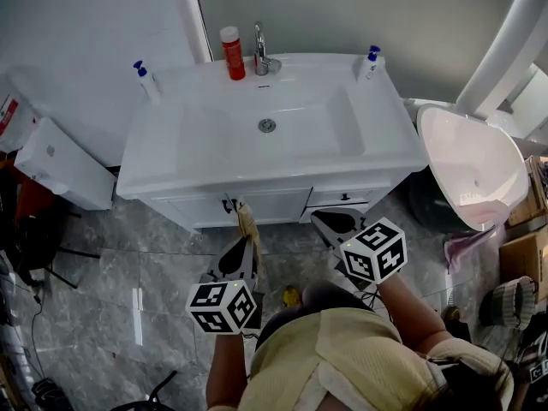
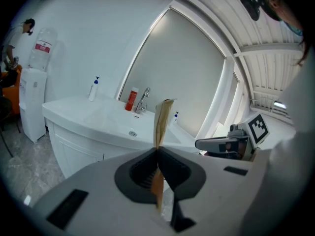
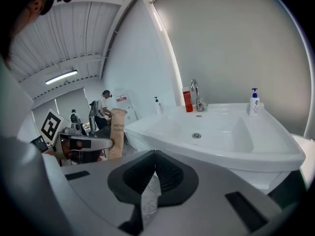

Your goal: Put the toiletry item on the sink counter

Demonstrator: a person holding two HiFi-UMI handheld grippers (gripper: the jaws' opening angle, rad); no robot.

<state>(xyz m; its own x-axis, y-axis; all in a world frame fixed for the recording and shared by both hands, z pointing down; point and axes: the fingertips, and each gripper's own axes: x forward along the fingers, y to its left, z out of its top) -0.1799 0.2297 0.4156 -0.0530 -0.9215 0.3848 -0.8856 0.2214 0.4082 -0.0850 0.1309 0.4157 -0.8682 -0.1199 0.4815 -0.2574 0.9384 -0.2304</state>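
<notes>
- One toothbrush packet (image 2: 162, 121), tan and flat, stands upright in your left gripper (image 2: 158, 149). The jaws pinch it at about mid-length, so part sticks up past them and part hangs below.
- From your head view, the packet (image 1: 247, 223) is off the counter (image 1: 154, 157). It is held in the air in front of the cabinet (image 1: 278, 205), just under the counter's front edge.
- Your right gripper's (image 3: 155, 154) jaws are pressed together, with nothing between the tips.
- The right gripper (image 1: 332, 223) sits just beside the left gripper (image 1: 246, 240), also short of the counter. Both point towards the cabinet.
- In your right gripper view the packet (image 3: 117, 134) shows off to the left, upright, with its printed face turned that way.
- The counter is white with a wide basin (image 1: 300, 135) sunk into it and a drain (image 1: 267, 125) in the middle.
- A tap (image 1: 262, 55) stands at the back edge, and a red bottle (image 1: 232, 53) stands just to its left.
- Two pump bottles with blue tops stand on the counter. One pump bottle (image 1: 145, 80) is at the back left corner and the other (image 1: 370, 62) at the back right.
- Below you is a grey marbled floor (image 1: 111, 281).
- A white water dispenser (image 1: 60, 165) stands to the left of the counter.
</notes>
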